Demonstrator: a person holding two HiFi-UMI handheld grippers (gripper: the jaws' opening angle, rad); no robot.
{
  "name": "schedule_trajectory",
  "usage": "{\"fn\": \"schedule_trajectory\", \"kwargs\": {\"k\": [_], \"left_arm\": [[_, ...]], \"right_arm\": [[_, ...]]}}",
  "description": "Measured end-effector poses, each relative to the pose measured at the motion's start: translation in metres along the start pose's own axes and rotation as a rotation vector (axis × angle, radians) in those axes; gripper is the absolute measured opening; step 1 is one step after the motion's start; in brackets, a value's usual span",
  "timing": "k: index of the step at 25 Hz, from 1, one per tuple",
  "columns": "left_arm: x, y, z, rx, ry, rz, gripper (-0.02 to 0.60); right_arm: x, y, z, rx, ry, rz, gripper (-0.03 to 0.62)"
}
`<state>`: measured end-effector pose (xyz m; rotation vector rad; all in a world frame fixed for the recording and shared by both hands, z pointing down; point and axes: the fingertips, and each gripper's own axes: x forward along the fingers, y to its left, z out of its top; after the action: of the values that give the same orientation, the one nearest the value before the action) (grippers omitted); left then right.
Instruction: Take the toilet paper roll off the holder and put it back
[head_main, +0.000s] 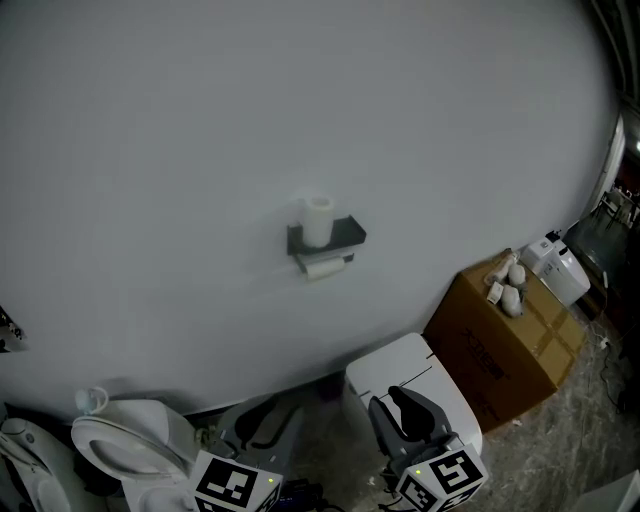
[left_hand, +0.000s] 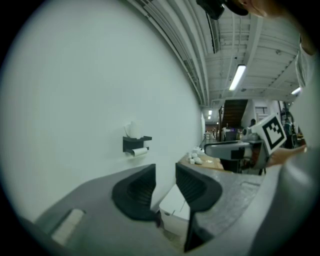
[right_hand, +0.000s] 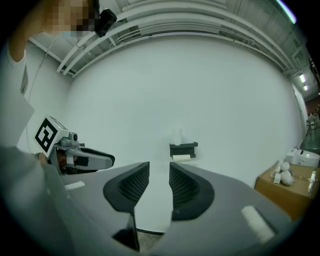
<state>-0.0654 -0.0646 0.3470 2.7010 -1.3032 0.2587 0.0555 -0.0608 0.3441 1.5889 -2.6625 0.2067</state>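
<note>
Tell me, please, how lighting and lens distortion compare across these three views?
Head view: dim, even light, wall bowed, holder fairly sharp. Left gripper view: fisheye, black corners, ceiling lamp glaring. Right gripper view: fisheye, dark corners, holder soft.

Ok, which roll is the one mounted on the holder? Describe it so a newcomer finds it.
On the big white wall, find the only fixture, a dark shelf-like holder. The mounted roll lies sideways just under the shelf; the other white roll stands upright on top.

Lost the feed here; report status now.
Left gripper and right gripper open, empty. Toilet paper roll on holder, untouched. Spare roll stands on top. Nothing in the way.
</note>
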Motion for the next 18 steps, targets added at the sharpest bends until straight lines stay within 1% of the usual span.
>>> {"fn": "schedule_trajectory", "kwargs": {"k": [6, 18], "left_arm": [[0.012, 0.025, 0.004, 0.003, -0.007, -0.014, 0.126], [0.033, 0.050, 0.010, 0.005, -0.019, -0.025, 0.135]], "right_arm": [[0.030, -0.001, 0.002, -0.002, 0.001, -0.003, 0.110], [0.054, -0.013, 0.005, -0.001, -0.001, -0.014, 0.110]]}}
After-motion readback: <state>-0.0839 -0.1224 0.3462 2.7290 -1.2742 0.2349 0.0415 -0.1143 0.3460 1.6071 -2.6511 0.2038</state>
